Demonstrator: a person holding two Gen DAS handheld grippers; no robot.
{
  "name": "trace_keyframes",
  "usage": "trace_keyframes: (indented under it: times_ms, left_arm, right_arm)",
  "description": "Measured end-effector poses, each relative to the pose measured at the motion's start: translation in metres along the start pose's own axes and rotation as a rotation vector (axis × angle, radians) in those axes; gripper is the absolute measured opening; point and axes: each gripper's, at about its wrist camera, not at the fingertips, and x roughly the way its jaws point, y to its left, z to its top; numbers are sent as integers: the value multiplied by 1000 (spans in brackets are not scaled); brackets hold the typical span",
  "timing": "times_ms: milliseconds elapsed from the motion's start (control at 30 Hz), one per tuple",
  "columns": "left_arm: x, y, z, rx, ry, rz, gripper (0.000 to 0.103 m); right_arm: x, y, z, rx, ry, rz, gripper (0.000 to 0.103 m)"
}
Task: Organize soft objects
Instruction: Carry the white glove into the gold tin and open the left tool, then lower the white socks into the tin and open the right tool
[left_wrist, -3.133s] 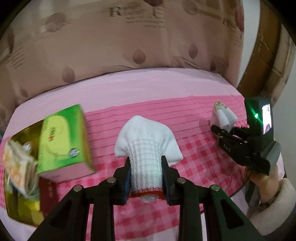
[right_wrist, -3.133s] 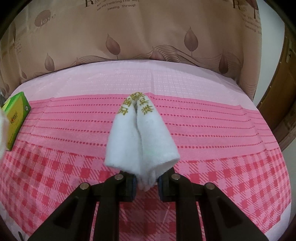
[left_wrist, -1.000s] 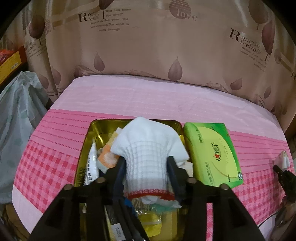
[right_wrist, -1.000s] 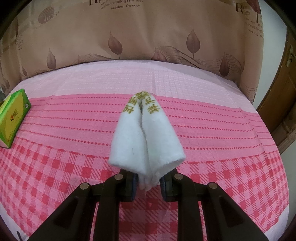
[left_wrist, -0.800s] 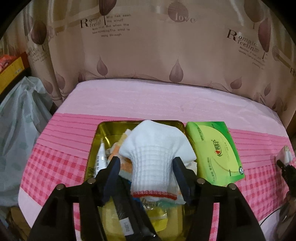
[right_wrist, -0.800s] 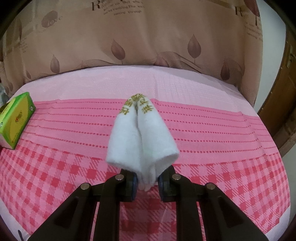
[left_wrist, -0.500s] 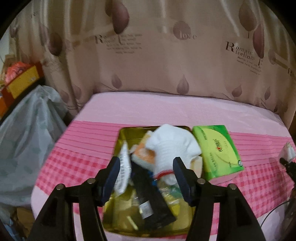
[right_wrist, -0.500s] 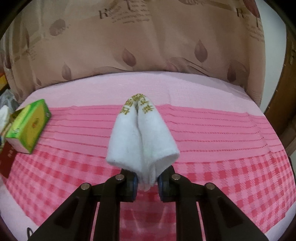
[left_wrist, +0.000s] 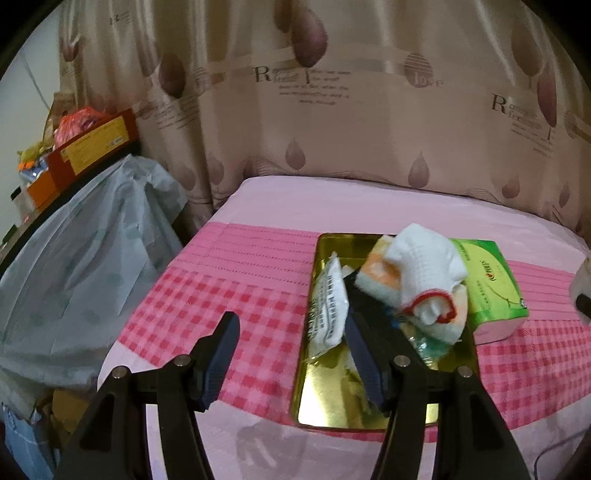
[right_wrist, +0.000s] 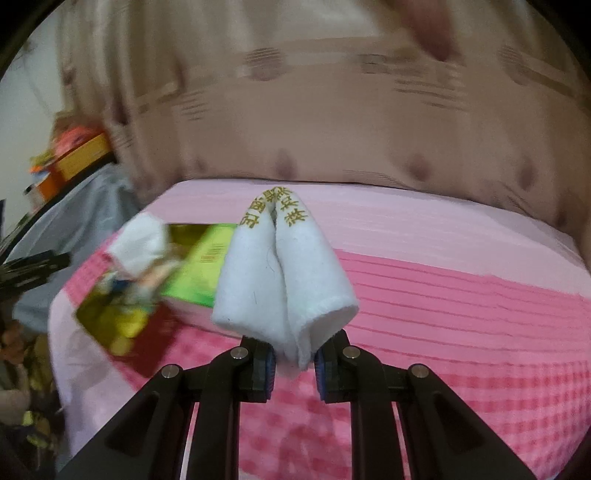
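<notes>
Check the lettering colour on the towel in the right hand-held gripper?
Gold lettering on a white towel, clearest in the right wrist view.

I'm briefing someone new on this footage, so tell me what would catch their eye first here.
First, the folded white towel with gold lettering, pinched in the right tongs and filling the middle of the right wrist view. Next, the gold tin on the pink checked cloth, piled with packets and a white sock on top. The left tongs stand open and empty in front of it.
</notes>
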Motion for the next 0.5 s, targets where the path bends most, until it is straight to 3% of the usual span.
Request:
trace_keyframes:
  times_ms: [300,500]
  left_arm:
    - [2,11,-8,-27,14,13,61]
    - [5,8,-10,-18,16,-4,61]
  right_arm:
    - [30,118,10,-160,86,170,16]
    - [56,163,-1,-216,166,198,16]
